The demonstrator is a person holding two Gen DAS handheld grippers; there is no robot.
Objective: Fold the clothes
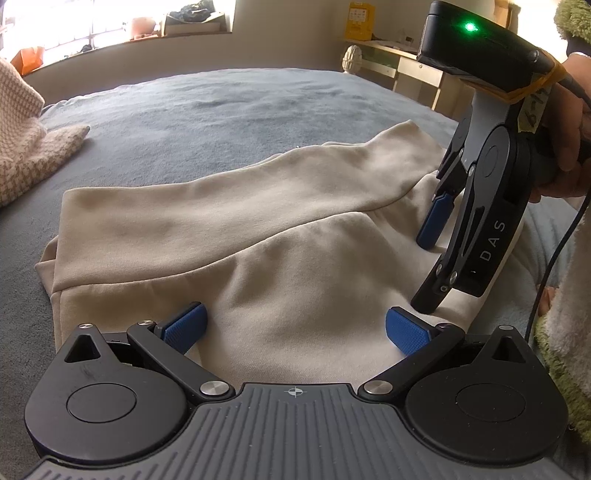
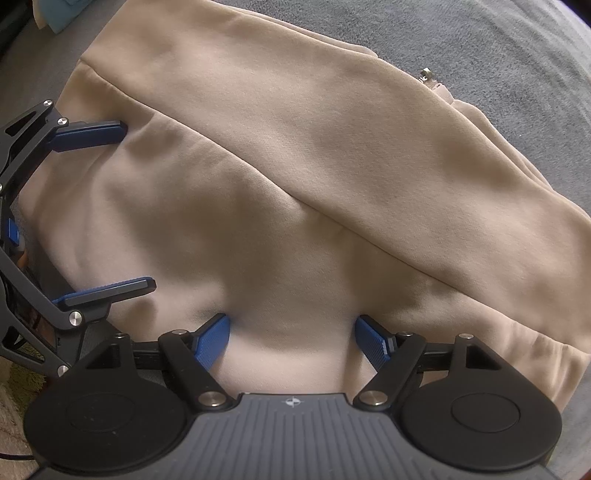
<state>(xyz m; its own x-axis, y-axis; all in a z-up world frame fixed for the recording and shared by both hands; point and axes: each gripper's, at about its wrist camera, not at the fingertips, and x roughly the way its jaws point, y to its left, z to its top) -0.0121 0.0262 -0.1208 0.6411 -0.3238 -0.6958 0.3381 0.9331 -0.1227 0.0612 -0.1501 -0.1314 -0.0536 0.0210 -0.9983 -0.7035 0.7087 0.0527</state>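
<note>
Daylight pours from a window [image 1: 110,22] at the upper left of the left wrist view, blown out to white glare; the bed [image 1: 221,110] lies in soft, even light. Both views bend strongly at the edges; faint shadows pool in the folds of the cream garment [image 2: 295,166], and focus stays fairly sharp.

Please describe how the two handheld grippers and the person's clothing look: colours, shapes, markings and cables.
Both grippers, the left gripper and the right gripper, have black linkage arms, round black side discs, silver rivets, a ribbed grey body and blue textured pads. The right one carries white "DAS" lettering, a black box with a green light, orange tape and a black cable. The person wears a fluffy green sleeve.
</note>
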